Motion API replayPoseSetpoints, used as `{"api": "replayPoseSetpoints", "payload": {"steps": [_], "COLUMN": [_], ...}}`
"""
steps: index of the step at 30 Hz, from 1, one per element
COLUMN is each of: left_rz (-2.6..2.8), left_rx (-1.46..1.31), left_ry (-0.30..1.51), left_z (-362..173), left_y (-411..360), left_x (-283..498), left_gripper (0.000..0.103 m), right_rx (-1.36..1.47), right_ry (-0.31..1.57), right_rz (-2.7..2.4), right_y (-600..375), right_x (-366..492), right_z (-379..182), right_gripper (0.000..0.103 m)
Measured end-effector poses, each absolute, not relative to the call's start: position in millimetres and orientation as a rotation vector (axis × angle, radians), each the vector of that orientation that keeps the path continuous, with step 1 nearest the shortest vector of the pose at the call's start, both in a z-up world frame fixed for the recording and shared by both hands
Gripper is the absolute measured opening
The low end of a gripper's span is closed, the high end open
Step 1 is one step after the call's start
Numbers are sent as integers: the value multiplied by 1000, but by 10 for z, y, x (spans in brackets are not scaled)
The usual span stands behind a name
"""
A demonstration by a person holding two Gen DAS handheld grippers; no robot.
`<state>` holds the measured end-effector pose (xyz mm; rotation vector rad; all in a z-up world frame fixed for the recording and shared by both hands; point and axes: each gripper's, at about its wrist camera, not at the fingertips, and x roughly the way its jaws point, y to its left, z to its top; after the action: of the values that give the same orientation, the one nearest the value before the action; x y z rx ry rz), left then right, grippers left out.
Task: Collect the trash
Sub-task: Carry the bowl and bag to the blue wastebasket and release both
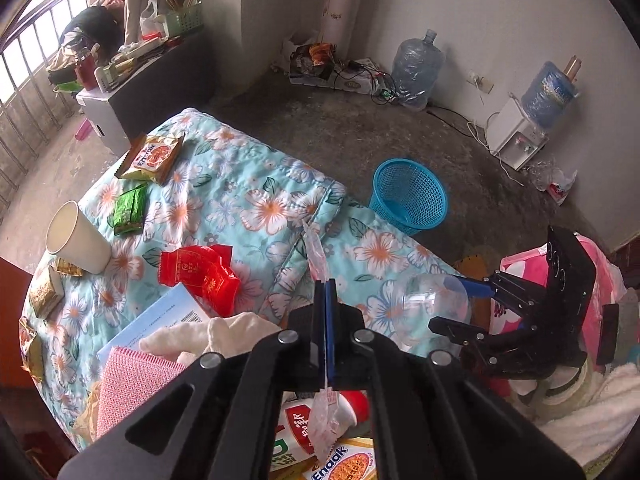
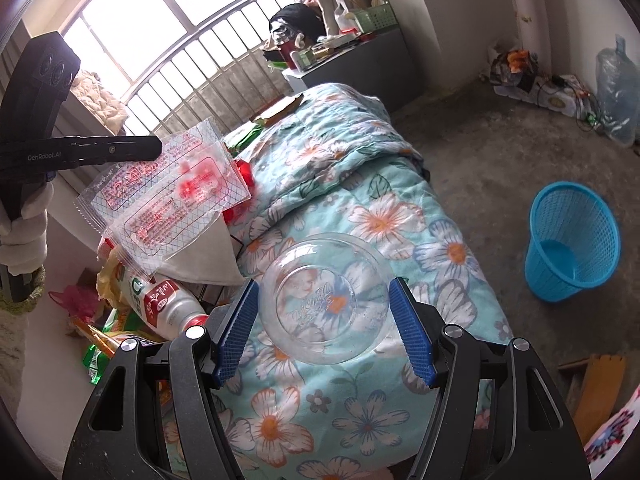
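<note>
Left gripper [image 1: 326,284] clamped tight on clear red-printed wrapper [image 2: 168,188], which hangs off its tips, lifted clear of the bed clutter; right gripper [image 2: 324,316] holds a clear plastic bowl [image 2: 326,292] across its rim, jaws fairly wide. Step looks like carry-to-bin; blue basket [image 2: 572,240] sits on the floor ahead-right of the right gripper, so next: swing both over it, then release.

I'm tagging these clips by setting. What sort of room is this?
Most likely a lived-in bedroom in a home: a bed under a floral quilt strewn with wrappers, a water dispenser by the wall, and a barred window.
</note>
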<state>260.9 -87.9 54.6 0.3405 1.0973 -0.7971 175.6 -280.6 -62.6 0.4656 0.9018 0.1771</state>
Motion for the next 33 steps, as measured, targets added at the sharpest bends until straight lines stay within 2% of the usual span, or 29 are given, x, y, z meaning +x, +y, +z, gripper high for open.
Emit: {"api": "replayPoseSetpoints", "payload": {"steps": [7,15,22,33], "left_rz": [-862,-960,-1055,-1034], "left_rx": [305,339,374,425], "left_ry": [1024,1006,1042,1052], "left_z": [823,793,349,-607], "left_y": [-1181,-2262,-3536,-5145], "left_x": [2483,2460,2645,3026], "left_gripper": [0,0,0,0], "right_rx": [493,648,853,1117], "right_ry": [825,751,763,849], "right_rz": [68,-187,-338,-443], "right_y": [-3225,-4276,-5197,-6288], "right_x": [1565,1211,1247,1911], "right_z": [-412,-462,-898,-2083], "right_gripper": [63,63,63,63]}}
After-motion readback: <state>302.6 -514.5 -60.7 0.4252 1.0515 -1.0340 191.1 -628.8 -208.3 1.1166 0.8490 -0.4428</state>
